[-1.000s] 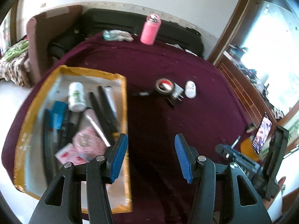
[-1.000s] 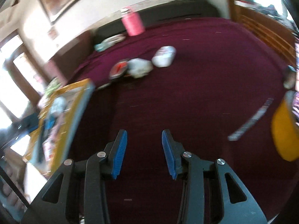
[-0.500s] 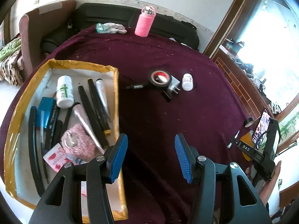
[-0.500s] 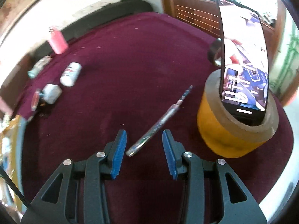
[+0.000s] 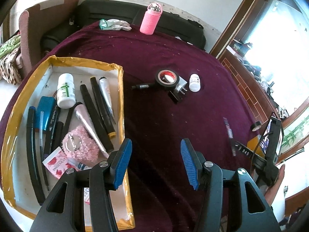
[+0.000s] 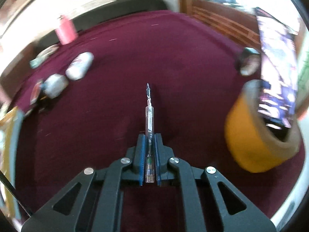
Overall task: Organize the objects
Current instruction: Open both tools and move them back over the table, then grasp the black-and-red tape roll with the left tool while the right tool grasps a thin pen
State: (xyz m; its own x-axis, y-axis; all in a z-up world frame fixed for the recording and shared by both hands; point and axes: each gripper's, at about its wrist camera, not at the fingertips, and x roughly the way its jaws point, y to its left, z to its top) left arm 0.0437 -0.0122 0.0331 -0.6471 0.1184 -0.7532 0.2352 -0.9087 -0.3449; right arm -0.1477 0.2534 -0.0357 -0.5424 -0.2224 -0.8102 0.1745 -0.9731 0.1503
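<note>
My right gripper (image 6: 149,135) is shut on a clear pen (image 6: 149,119), which lies lengthwise between the pads with its tip pointing away over the maroon cloth. The left wrist view shows the same pen (image 5: 228,131) at the right. My left gripper (image 5: 155,145) hangs open with nothing in it, above the cloth by the right rim of a yellow-edged box (image 5: 121,96). In the box lie a white bottle (image 5: 66,90), black markers, and a pink fuzzy item (image 5: 81,145). On the cloth beyond sit a black tape roll (image 5: 167,77), a white plug (image 5: 180,89), a small white bottle (image 5: 195,80) and a black pen (image 5: 143,86).
A fat yellow tape roll (image 6: 256,131) props up a phone (image 6: 278,67) just right of my right gripper. A small black tape roll (image 5: 256,125) lies near it. A pink bottle (image 5: 151,18) and gloves (image 5: 115,24) stand at the table's far edge.
My right gripper has swung over the pen and shut on it; the pen now lies in line with the fingers. The left gripper stays open in much the same place.
</note>
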